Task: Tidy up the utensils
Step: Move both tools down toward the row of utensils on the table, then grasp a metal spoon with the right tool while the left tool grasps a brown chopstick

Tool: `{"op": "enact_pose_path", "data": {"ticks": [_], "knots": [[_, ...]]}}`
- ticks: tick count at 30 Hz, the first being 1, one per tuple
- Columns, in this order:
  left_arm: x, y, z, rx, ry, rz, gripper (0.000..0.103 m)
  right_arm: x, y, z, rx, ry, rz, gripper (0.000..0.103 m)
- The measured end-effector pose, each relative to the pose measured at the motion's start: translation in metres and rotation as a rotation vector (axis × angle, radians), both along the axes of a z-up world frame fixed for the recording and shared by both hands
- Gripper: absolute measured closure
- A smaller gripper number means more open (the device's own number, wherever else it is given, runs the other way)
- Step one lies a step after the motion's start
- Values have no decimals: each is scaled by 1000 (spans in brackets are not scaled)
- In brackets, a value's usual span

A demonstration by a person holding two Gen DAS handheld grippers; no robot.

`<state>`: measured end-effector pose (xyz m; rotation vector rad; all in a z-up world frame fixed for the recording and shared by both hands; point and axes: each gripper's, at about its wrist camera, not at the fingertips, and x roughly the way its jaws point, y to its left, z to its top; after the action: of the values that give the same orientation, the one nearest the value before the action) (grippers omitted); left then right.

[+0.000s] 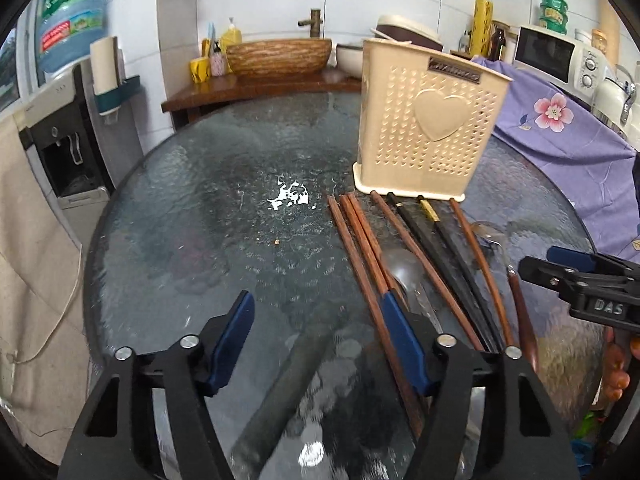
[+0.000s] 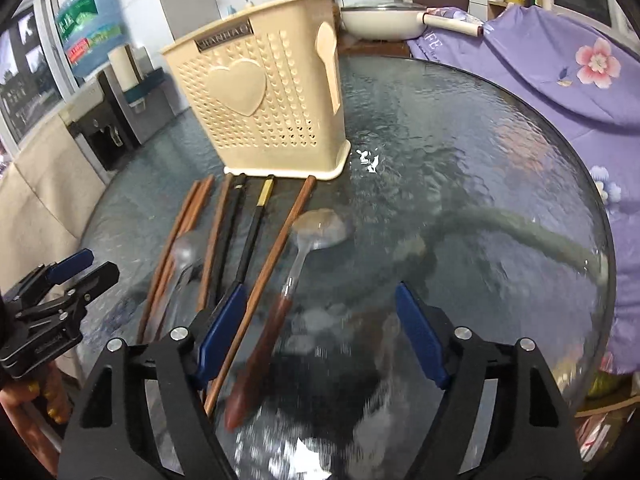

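Note:
A beige perforated utensil holder [image 1: 428,128] [image 2: 264,92] with a heart stands upright on the round glass table [image 1: 224,216]. Several brown and black chopsticks [image 1: 400,248] [image 2: 224,240] lie side by side in front of it. A metal spoon with a wooden handle [image 2: 296,264] lies at their right; a second spoon [image 2: 184,252] lies among them. My left gripper [image 1: 320,308] is open and empty, just left of the chopsticks. My right gripper [image 2: 320,304] is open and empty, its fingers either side of the spoon's handle.
A purple flowered cloth [image 2: 560,80] drapes the table's right side. A wooden counter with a basin [image 1: 280,56] stands behind the table, a water dispenser [image 1: 68,128] to the left. A white spot [image 1: 290,196] marks the glass.

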<state>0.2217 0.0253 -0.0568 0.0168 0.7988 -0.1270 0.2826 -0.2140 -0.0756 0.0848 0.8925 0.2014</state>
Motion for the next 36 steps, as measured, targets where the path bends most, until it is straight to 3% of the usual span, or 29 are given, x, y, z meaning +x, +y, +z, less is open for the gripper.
{"op": "enact_pose_path", "data": {"ticks": [9,18,22,26,36], "knots": [[29,5,-6,-18,54,-8,45,35,17,-8,-56,83,-5,44],[48,-4,-10,-44,96,-33,50,48,27,-7,-82,106,-5,45],[57,-14,-8,-24,95,-50,53,51,31,-7,-99,107,7,45],[67,-23,-11,9,112,-57,59,51,31,-7,-122,95,12,52],[75,-26,-20,80,141,-40,71,50,28,-7,-126,112,21,53]]}}
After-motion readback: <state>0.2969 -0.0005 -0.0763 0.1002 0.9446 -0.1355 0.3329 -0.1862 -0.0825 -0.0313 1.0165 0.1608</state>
